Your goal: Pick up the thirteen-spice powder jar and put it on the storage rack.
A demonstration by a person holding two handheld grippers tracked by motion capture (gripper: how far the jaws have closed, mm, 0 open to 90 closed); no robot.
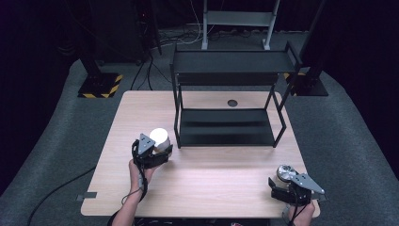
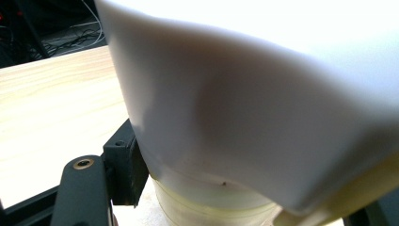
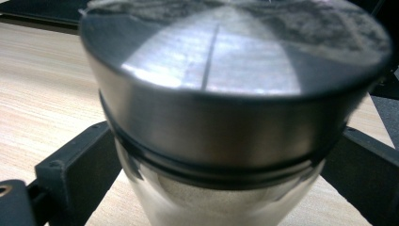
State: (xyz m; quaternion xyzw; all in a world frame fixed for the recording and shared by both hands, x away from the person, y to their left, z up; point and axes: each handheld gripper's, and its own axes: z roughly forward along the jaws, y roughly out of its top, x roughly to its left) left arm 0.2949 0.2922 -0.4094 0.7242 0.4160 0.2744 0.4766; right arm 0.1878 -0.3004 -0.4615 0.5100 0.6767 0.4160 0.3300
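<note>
Two containers are held: left gripper (image 1: 157,149) clamps the white-lidded jar (image 1: 159,138) beside the black shelf rack's (image 1: 226,125) front-left leg; right gripper (image 1: 282,183) clamps the steel-lidded jar (image 1: 283,172) at the table's (image 1: 207,188) front-right corner.

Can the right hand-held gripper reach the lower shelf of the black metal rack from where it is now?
Probably yes. The right hand-held gripper already closes around a clear jar with a round metal lid, and only bare light wooden table lies between it and the open front of the black metal rack.
</note>
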